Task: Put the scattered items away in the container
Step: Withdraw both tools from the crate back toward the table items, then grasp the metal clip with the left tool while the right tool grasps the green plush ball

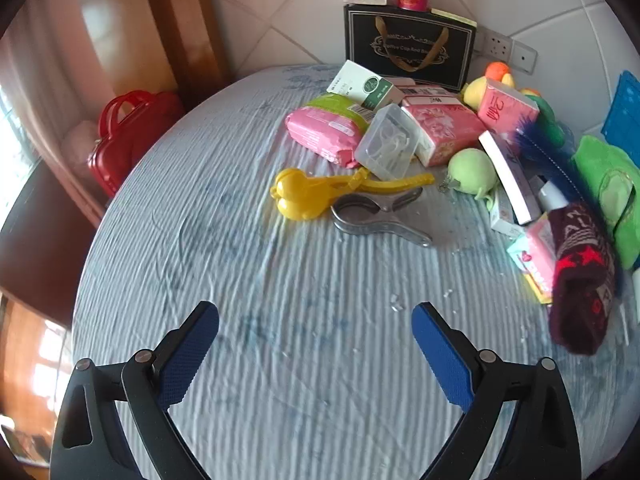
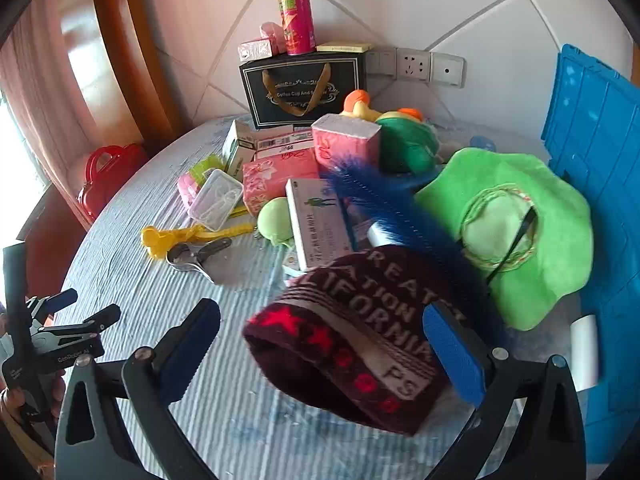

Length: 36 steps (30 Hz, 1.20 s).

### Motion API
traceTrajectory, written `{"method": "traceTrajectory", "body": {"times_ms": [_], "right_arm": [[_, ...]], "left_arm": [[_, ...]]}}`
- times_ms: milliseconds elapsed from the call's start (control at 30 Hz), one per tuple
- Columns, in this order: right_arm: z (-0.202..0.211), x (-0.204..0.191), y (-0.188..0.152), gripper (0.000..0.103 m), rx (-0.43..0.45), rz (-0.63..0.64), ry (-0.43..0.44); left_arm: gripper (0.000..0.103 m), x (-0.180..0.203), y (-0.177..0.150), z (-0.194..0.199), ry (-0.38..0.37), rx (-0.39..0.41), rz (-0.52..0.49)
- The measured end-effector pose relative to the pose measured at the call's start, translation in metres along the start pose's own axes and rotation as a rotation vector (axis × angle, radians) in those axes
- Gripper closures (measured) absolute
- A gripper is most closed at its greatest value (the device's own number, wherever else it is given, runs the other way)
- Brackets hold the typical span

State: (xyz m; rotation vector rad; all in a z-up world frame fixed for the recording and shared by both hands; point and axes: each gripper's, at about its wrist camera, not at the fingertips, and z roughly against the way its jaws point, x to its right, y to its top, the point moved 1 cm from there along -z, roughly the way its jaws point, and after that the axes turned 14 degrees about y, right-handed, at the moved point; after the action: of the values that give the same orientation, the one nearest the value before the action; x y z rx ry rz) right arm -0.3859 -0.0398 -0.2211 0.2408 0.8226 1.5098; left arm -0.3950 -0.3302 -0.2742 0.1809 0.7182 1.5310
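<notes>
Scattered items lie on a round table with a blue striped cloth (image 1: 280, 300). A dark maroon knit hat (image 2: 352, 344) with red stars lies between the open fingers of my right gripper (image 2: 320, 320), which is not closed on it; the hat also shows in the left wrist view (image 1: 580, 280). A blue crate (image 2: 600, 184) stands at the right edge. My left gripper (image 1: 316, 320) is open and empty over bare cloth, short of a yellow plastic scoop (image 1: 320, 192) and a metal clamp (image 1: 380, 216).
A green plush cushion (image 2: 520, 232), blue feather duster (image 2: 400, 216), white box (image 2: 320, 224), pink tissue packs (image 1: 444, 132), clear plastic box (image 1: 388, 144) and green ball (image 1: 472, 170) crowd the right and back. A black gift bag (image 1: 408, 48) stands by the wall. A red case (image 1: 128, 136) sits off-table left.
</notes>
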Motion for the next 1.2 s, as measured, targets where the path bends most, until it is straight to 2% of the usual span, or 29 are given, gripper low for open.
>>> {"method": "traceTrajectory", "body": {"times_ms": [67, 200, 267, 433, 533, 567, 767, 1033, 1100, 1200], "right_arm": [[-0.019, -0.016, 0.003, 0.000, -0.020, -0.024, -0.033], [-0.046, -0.040, 0.005, 0.000, -0.055, -0.058, -0.045], [-0.062, -0.047, 0.007, 0.000, -0.086, -0.055, -0.066], [-0.110, -0.060, 0.016, 0.003, -0.171, -0.043, -0.047], [-0.135, -0.065, 0.022, 0.043, -0.209, -0.023, -0.040], [-0.143, -0.065, 0.024, 0.051, -0.227, -0.018, -0.040], [-0.186, -0.051, 0.027, 0.052, -0.298, -0.025, -0.045], [-0.223, -0.044, 0.019, 0.051, -0.360, -0.033, -0.075], [-0.225, -0.058, 0.016, 0.051, -0.376, -0.007, -0.027], [-0.226, -0.087, 0.008, 0.051, -0.410, 0.015, 0.100]], "left_arm": [[0.004, -0.011, 0.010, -0.015, -0.015, 0.009, -0.041], [0.007, -0.031, 0.025, -0.050, -0.043, -0.035, -0.067], [0.010, -0.033, 0.029, -0.065, -0.049, -0.049, -0.082], [0.018, -0.028, 0.033, -0.088, -0.088, -0.099, -0.076], [0.025, -0.013, 0.035, -0.096, -0.103, -0.103, -0.113], [0.029, -0.008, 0.036, -0.099, -0.097, -0.105, -0.128], [0.037, -0.001, 0.049, -0.125, -0.092, -0.139, -0.117], [0.037, -0.003, 0.075, -0.157, -0.068, -0.140, -0.106], [0.037, -0.006, 0.085, -0.163, -0.062, -0.141, -0.087], [0.037, -0.014, 0.096, -0.157, -0.069, -0.124, -0.047]]}}
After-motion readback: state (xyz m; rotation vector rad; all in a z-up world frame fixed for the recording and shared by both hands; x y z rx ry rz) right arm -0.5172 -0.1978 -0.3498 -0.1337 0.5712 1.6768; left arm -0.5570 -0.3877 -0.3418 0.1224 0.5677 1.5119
